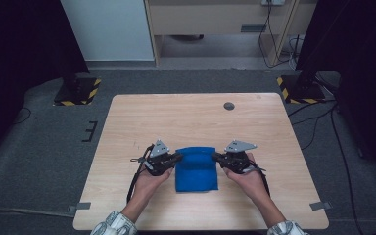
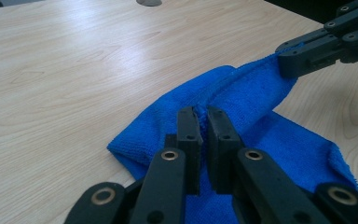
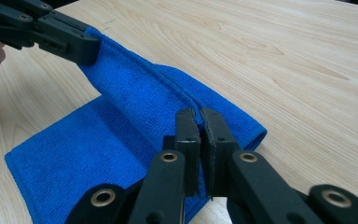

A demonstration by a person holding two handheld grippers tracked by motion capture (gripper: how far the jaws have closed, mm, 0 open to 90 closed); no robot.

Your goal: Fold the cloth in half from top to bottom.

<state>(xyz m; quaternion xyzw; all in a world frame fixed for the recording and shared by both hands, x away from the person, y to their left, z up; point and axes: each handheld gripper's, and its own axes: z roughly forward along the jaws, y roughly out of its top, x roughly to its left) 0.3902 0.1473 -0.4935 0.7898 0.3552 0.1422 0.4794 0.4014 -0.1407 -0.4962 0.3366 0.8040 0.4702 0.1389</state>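
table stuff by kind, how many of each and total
blue cloth: 1
claws, left claw and right claw, each shut on the cloth's far edge: 2
grey round insert in the table: 1
total: 4

Each hand-held gripper, the left hand-held gripper (image 1: 176, 157) and the right hand-held gripper (image 1: 216, 156), is black with a grey three-cornered plate on top, brass-ringed screws along its two flat jaws, a black trailing cable, and the person wears pale patterned sleeves.

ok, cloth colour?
Plain bright blue cloth, no pattern; clearest in the right gripper view.
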